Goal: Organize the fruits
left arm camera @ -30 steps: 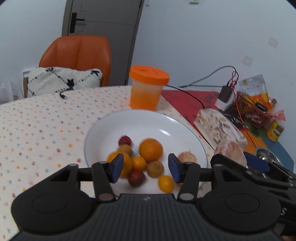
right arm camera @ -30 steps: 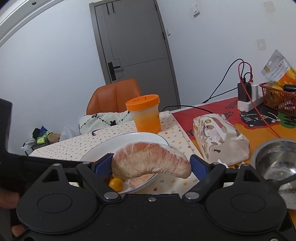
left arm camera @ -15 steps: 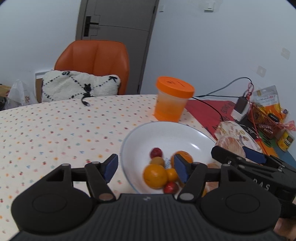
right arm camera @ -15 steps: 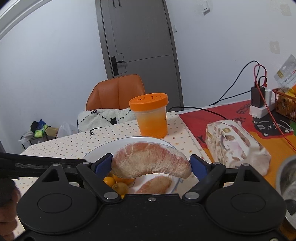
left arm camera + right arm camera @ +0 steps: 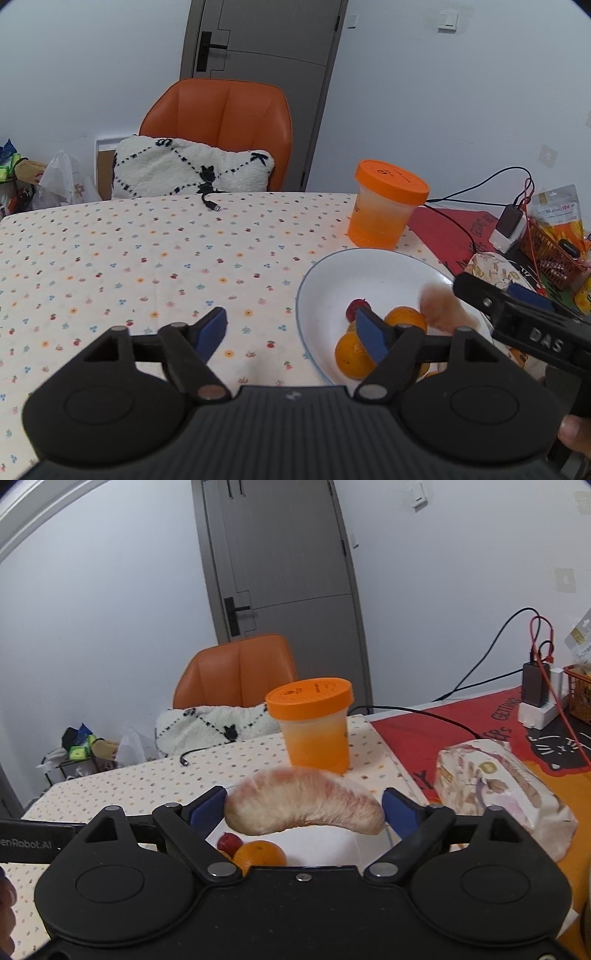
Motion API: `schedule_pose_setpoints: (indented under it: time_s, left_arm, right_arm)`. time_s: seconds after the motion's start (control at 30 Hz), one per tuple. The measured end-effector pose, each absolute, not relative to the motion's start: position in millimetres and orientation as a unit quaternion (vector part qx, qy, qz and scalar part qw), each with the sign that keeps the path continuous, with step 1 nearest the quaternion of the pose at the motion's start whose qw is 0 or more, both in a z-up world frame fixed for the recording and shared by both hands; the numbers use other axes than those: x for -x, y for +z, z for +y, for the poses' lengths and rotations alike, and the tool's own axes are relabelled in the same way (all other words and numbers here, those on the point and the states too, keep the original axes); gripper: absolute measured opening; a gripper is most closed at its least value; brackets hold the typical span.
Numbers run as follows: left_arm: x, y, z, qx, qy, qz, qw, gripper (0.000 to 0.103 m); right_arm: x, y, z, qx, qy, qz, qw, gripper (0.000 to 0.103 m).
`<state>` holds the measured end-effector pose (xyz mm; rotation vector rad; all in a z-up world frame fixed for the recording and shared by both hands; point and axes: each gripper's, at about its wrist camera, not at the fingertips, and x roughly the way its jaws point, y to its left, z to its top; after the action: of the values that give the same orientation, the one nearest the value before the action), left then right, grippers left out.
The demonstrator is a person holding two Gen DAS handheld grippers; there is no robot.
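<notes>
Left claw (image 5: 291, 332) gaping wide and unloaded; right claw (image 5: 304, 808) clamped on a load, fingers level.

We find even, soft indoor lighting with faint shadows. Fisheye bending curves the door (image 5: 280, 561) and darkens corners. The pomelo segment (image 5: 441, 312) shows motion blur in the left view.

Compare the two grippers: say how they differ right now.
The right gripper is shut on a pomelo segment; the left gripper is open and empty. The right hangs over the white plate; the left spans the plate's left rim and tablecloth. Both have blue fingertip pads.
</notes>
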<state>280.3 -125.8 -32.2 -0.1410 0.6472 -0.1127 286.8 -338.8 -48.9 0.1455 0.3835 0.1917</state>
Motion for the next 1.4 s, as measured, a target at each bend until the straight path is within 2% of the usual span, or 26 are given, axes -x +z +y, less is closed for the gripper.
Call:
schedule_pose_setpoints:
  time_s: [0.1, 0.27, 0.77, 1.3, 1.4]
  left_arm:
    - [-276.9, -31.1, -126.0, 0.068, -0.059, 0.317, 0.944, 0.084]
    - [-267.9, -29.1, -127.9, 0.054, -0.059, 0.315, 0.945, 0.090]
    - [-234.1, -20.4, -118.8, 0.050, -0.059, 0.321, 0.944, 0.096]
    - [-199.5, -2.1, -92.2, 0.060, -0.041, 0.321, 0.944, 0.097]
    - [-190.6, 1.3, -87.4, 0.062, -0.039, 0.316, 0.946, 0.101]
  right_arm:
    - [-278.8, -48.8, -339.5, -0.072, 0.090, 0.186, 0.976, 0.100]
    - [-263.0, -50.3, -347.3, -0.092, 0.088, 0.193, 0.973, 0.103]
    - [-218.7, -49.0, -352.3, -0.117, 0.086, 0.193, 0.970, 0.103]
    - [-183.6, -30.6, -331.8, -0.109, 0.106, 0.193, 0.969, 0.103]
    - [-176.6, -26.3, -326.8, -0.110, 0.111, 0.194, 0.968, 0.103]
